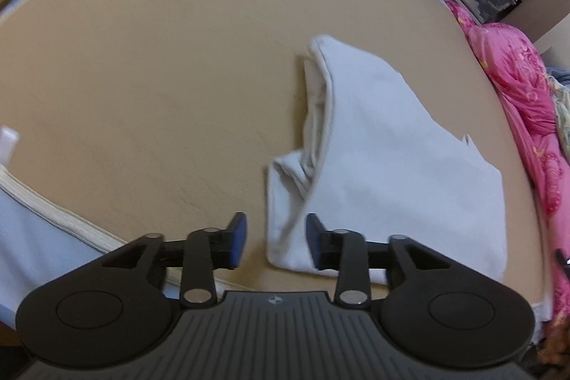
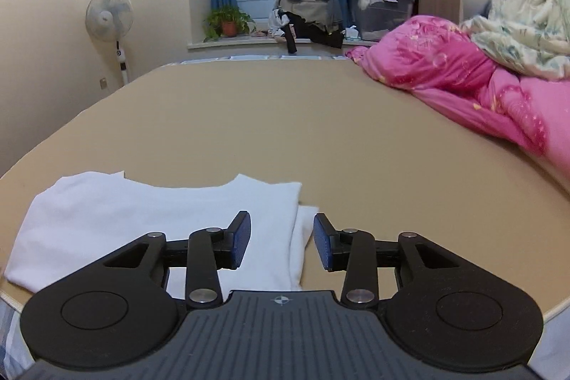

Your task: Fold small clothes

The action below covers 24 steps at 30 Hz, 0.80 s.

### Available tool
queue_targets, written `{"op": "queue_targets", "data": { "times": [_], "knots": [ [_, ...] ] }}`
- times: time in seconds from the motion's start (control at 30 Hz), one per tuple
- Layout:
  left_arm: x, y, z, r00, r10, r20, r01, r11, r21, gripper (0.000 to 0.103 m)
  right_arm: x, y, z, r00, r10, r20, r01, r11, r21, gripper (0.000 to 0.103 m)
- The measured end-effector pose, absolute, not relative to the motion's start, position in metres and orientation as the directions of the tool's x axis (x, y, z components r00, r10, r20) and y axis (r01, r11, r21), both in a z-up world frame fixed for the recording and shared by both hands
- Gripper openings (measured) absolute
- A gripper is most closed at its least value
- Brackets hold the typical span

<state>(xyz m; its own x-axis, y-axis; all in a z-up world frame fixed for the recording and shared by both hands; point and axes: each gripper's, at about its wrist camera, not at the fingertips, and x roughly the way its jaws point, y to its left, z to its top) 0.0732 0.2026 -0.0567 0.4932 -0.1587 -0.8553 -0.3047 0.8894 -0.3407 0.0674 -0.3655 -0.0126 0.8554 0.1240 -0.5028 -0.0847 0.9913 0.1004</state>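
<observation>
A small white garment [image 1: 384, 159] lies partly folded on the tan bed sheet [image 1: 160, 77]. Its left side is doubled over, with a rumpled fold along the seam. My left gripper [image 1: 276, 239] is open and empty just above the garment's near left corner. In the right wrist view the garment [image 2: 149, 219] lies flat at the lower left. My right gripper [image 2: 281, 239] is open and empty over the garment's right edge.
A pink duvet [image 2: 463, 84] and a pale floral blanket [image 2: 527, 34] are heaped on the bed's right side. The bed's near edge [image 1: 53, 212] runs at the lower left. A fan [image 2: 108, 16], a plant, clothes and a storage box stand by the far window.
</observation>
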Motion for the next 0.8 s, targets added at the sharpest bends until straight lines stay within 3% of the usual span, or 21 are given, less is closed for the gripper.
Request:
{"op": "queue_targets", "data": {
  "times": [0.07,0.13,0.43,0.7,0.8],
  "knots": [
    [0.076,0.198,-0.062,0.479,-0.172,-0.861,-0.306,0.886,-0.347,0.059,0.079,-0.368,-0.028,0.801,0.089,-0.592,-0.012,0.991,0.133,0.040],
    [0.079,0.194,-0.069,0.460,-0.168,-0.872,-0.321,0.884,-0.339,0.067,0.084,-0.377,-0.031,0.796,0.122,-0.593,0.033,0.969,0.244,0.040],
    [0.094,0.179,-0.090,0.450,-0.164,-0.878,-0.322,0.887,-0.331,0.068,0.104,-0.380,-0.039,0.773,0.157,-0.614,0.045,0.953,0.301,0.040],
    [0.080,0.145,-0.100,0.580,-0.025,-0.814,-0.340,0.901,-0.270,0.072,0.101,-0.371,-0.037,0.777,0.180,-0.603,-0.009,0.961,0.275,0.040],
    [0.069,0.140,-0.096,0.618,-0.057,-0.784,-0.344,0.877,-0.334,0.067,0.099,-0.372,-0.038,0.771,0.191,-0.607,-0.013,0.958,0.285,0.040]
  ]
}}
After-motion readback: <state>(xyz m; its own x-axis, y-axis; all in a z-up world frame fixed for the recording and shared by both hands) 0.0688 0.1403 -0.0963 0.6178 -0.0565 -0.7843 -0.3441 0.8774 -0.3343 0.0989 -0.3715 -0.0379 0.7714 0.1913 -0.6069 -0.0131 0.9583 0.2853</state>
